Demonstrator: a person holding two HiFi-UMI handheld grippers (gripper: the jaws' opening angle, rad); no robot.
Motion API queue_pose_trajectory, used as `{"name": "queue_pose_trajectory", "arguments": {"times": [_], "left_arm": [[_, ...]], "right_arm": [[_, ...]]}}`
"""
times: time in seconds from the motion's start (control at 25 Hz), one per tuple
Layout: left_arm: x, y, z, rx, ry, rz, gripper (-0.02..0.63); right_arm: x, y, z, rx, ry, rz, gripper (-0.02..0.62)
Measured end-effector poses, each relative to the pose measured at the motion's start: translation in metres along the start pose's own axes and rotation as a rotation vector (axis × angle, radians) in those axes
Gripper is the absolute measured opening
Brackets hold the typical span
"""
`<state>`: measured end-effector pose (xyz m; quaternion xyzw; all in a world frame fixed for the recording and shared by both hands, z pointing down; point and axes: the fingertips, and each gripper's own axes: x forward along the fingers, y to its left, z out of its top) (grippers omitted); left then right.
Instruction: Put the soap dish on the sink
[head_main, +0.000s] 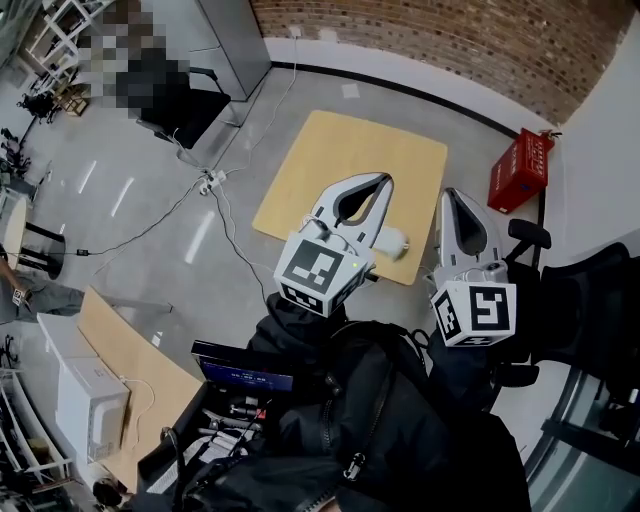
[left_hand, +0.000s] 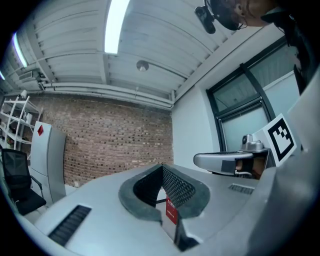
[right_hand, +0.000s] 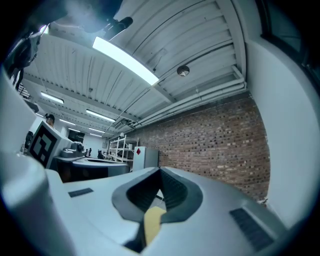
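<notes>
On the far left of my feed I see white shelving (head_main: 60, 30) and a black office chair (head_main: 185, 100) on a grey floor (head_main: 130, 210), with cables running to a power strip (head_main: 210, 183). Nearer me on that side is a wooden worktop (head_main: 125, 355) carrying a white box (head_main: 90, 405). Both tool views show a white ribbed ceiling with a strip light (left_hand: 112, 25).

In the middle of the floor stands a square tan worktop (head_main: 330, 160) with rounded corners, set slightly askew to the brick wall (head_main: 450, 40) along the back. Near its front right edge lies a small white thing (head_main: 394, 241), partly hidden behind my left tool. I cannot confirm that it is the soap dish. The part that shows is a rounded oblong with its long axis running roughly across the head view. I cannot tell which way it points.

My left tool (head_main: 382, 178) points level out over that worktop. Its jaws are closed tip to tip with nothing between them, and red shows through the loop behind the tips. My right tool (head_main: 452, 192) sits just beside it, roughly parallel. It is likewise closed and empty, with tan showing through its loop.

Further right, a red box (head_main: 520, 168) stands on the floor by the white wall.
</notes>
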<state>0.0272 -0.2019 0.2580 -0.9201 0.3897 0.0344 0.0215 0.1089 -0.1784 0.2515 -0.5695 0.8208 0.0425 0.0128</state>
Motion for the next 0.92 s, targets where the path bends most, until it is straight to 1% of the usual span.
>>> {"name": "queue_pose_trajectory", "arguments": {"times": [0.24,0.56,0.76,0.92], "left_arm": [[-0.001,0.002,0.001,-0.002,-0.005,0.006,0.000],[-0.002,0.009,-0.009,0.013,0.007,0.017,0.000],[-0.002,0.018,-0.022,0.016,0.033,0.028,0.000],[0.000,0.023,-0.031,0.036,0.057,0.027,0.000]], "right_arm": [[-0.001,-0.002,0.001,0.005,-0.010,-0.006,0.006],[0.004,0.000,-0.004,0.008,-0.004,-0.007,0.006],[0.011,0.001,-0.018,0.023,0.024,-0.002,0.006],[0.016,0.004,-0.019,0.018,0.030,0.008,0.006]]}}
